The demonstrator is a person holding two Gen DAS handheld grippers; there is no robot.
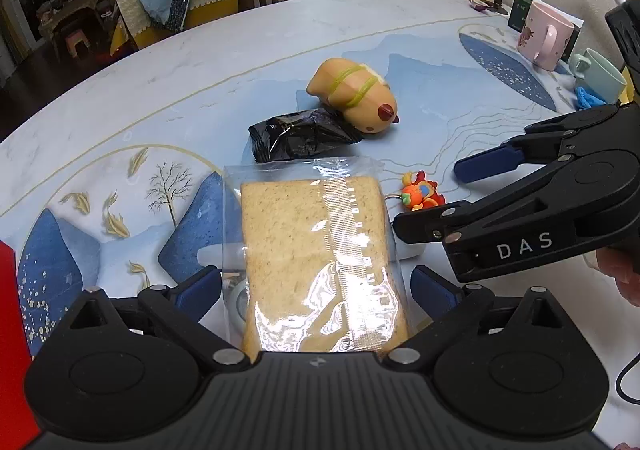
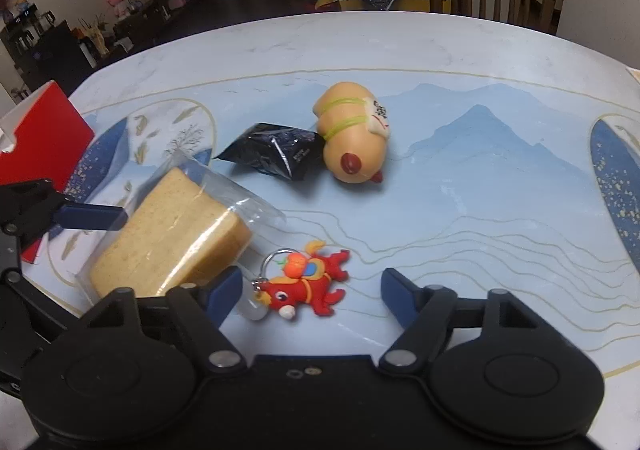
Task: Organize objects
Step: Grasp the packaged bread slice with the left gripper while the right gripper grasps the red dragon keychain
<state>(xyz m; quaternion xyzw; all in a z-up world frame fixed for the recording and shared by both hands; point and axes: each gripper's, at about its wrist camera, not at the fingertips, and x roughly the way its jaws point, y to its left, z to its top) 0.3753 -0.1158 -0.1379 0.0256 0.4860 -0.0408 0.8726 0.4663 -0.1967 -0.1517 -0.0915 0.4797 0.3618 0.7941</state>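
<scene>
Right now the left tool (image 1: 316,288) stands released, its blue pads spread either side of the bagged bread slice (image 1: 316,246), which lies flat on the bench (image 1: 224,90) and reaches back between the fingers; whether a pad already touches the film I cannot tell. The right tool (image 2: 312,290) is also released and holds nothing, with the red dragon keychain (image 2: 308,282) on the bench between its fingers, nearer the left one. Risk one: the bread is soft and its wrapper slick, so a hard squeeze could crush the slice, and a pinch on loose film alone could let it slip out on lifting. Risk two: the two tools work close together, the right one's finger just beside the bread's edge, so closing both at once might snag the wrapper or knock the keychain aside. The black snack packet (image 1: 300,136) and the squishy dog toy (image 1: 354,94), touching each other, sit further off and look safe from either reach.
</scene>
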